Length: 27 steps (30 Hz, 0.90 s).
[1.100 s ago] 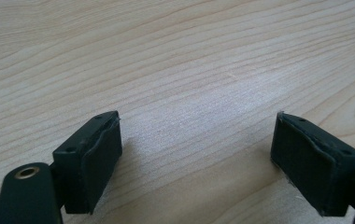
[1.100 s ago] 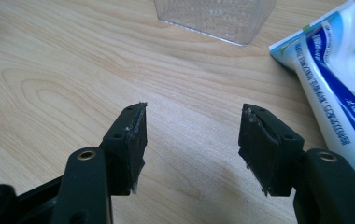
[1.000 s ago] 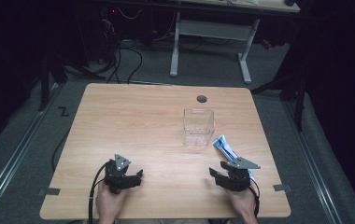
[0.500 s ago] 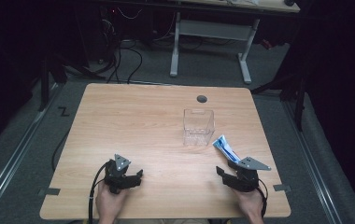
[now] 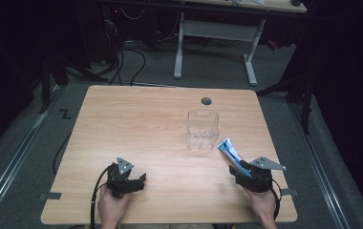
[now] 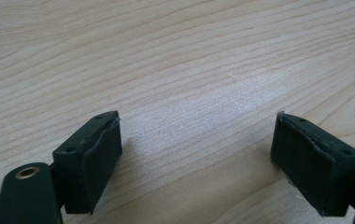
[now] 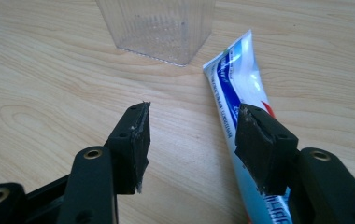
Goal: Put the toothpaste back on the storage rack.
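Note:
A blue and white toothpaste tube (image 5: 230, 151) lies flat on the wooden table (image 5: 136, 124), just right of a clear plastic box (image 5: 202, 130). My right gripper (image 5: 244, 171) is at the tube's near end, open. Its jaws have just been closing a little. In the right gripper view the tube (image 7: 234, 79) runs under the right-hand jaw and only bare wood lies between the jaws of the right gripper (image 7: 192, 135); the box (image 7: 159, 28) stands ahead. My left gripper (image 5: 134, 183) rests near the front left, open over bare wood (image 6: 196, 149).
A round cable hole (image 5: 206, 101) sits near the table's far edge. Beyond the table stands another desk's white frame (image 5: 215, 33) amid cables on the dark floor. Tape marks the table's front corners.
My right gripper has shifted to the right, along the tube's near end, with its jaws a little narrower. The tube, box and left gripper have stayed put.

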Available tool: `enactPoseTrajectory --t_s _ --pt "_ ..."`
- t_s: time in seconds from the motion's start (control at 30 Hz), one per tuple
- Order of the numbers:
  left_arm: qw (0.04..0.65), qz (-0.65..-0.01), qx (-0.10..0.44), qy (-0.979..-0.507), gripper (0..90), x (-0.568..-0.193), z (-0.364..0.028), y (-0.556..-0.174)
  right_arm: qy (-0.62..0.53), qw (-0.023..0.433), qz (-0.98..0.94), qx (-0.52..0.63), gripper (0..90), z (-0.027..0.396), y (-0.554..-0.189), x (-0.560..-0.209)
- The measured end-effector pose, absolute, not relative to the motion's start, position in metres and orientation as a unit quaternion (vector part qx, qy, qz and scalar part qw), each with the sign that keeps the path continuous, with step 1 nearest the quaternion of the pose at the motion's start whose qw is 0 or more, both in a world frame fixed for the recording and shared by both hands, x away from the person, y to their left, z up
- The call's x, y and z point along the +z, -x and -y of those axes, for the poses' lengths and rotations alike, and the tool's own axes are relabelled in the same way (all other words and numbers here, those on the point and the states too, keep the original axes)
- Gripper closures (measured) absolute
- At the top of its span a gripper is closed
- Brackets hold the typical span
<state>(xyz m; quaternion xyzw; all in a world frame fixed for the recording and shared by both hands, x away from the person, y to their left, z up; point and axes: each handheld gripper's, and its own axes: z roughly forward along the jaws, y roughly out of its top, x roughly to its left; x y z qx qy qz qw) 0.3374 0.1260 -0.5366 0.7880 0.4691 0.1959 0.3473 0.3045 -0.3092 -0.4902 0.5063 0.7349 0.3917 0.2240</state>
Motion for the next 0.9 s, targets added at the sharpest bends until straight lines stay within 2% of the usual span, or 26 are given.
enactPoseTrajectory --t_s 0.57,0.9 --pt "0.347 -0.469 0.196 -0.788 16.7 -0.537 -0.126 -0.337 -0.495 0.229 -0.760 0.353 45.9 0.309 -0.336 -0.474" --pt "0.347 -0.469 0.196 -0.788 16.7 -0.537 -0.126 -0.337 -0.501 0.218 -0.775 0.319 45.7 0.301 -0.358 -0.480"
